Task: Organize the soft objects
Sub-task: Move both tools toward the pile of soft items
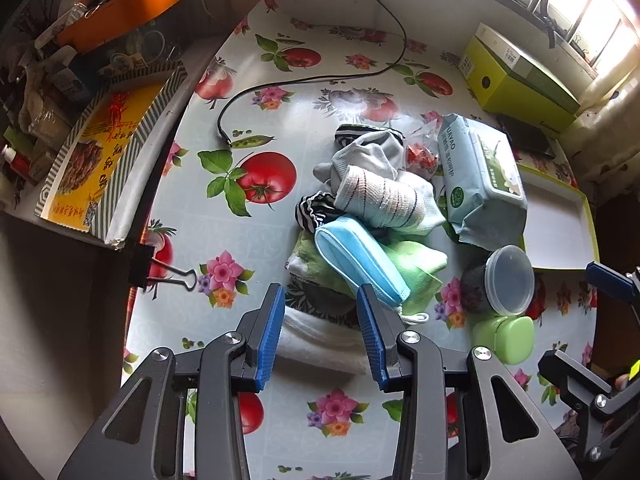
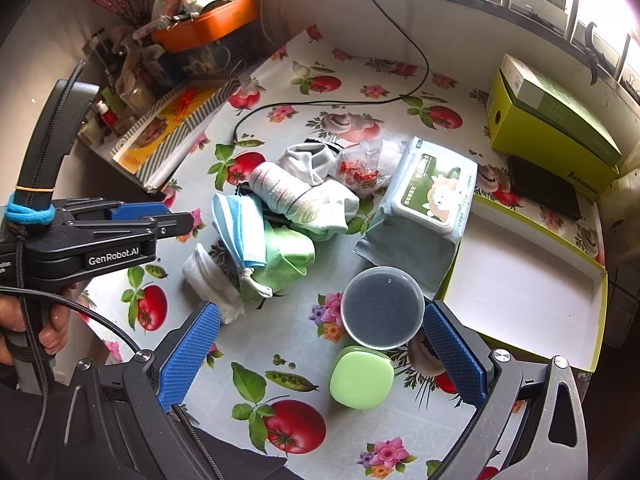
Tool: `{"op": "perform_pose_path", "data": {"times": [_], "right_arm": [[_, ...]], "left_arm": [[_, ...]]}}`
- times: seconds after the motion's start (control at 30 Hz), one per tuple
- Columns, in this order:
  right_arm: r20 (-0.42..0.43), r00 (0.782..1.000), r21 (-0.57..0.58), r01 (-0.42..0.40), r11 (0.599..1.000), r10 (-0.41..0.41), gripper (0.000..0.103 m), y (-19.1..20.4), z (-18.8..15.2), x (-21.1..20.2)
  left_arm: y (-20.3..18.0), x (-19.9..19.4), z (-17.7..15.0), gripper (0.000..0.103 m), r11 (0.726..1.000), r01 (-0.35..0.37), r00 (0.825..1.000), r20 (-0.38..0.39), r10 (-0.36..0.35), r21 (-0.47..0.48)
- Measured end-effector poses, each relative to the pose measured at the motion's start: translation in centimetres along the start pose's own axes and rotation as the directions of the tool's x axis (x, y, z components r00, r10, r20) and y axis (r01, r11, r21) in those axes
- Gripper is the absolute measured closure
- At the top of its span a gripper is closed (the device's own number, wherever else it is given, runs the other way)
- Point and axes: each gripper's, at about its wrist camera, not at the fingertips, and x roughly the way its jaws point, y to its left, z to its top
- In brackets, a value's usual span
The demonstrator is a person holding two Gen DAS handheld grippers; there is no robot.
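Observation:
A heap of soft things lies mid-table: a blue face mask (image 1: 360, 260), a green cloth (image 1: 416, 268), a striped rolled sock (image 1: 380, 200), a grey sock (image 1: 360, 156) and a folded white cloth (image 1: 320, 340). My left gripper (image 1: 321, 292) hovers open over the white cloth, its pads touching nothing. From the right wrist the heap shows the mask (image 2: 240, 228) and the white cloth (image 2: 212, 284). My right gripper (image 2: 322, 312) stands wide open above a round lidded tub (image 2: 382, 308) and a green case (image 2: 362, 376), holding neither.
A wet-wipes pack (image 2: 432, 200) lies beside a shallow white tray with a yellow-green rim (image 2: 520, 280) at the right. A green box (image 2: 552, 120) stands behind it. A black cable (image 1: 320, 80) crosses the far table; cluttered shelves (image 1: 100, 120) line the left edge.

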Motion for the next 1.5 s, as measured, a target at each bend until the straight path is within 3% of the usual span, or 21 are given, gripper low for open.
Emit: {"op": "perform_pose_path", "data": {"times": [0.97, 1.5], "right_arm": [[-0.038, 0.999, 0.016, -0.027, 1.0, 0.027, 0.002, 0.2, 0.9, 1.5], [-0.061, 0.996, 0.005, -0.063, 0.998, 0.063, 0.008, 0.4, 1.1, 2.0]], "left_arm": [[0.5, 1.2, 0.3, 0.064, 0.999, 0.052, 0.998, -0.019, -0.052, -0.015], [0.7, 1.7, 0.2, 0.064, 0.999, 0.027, 0.999, -0.021, -0.028, -0.023]]}}
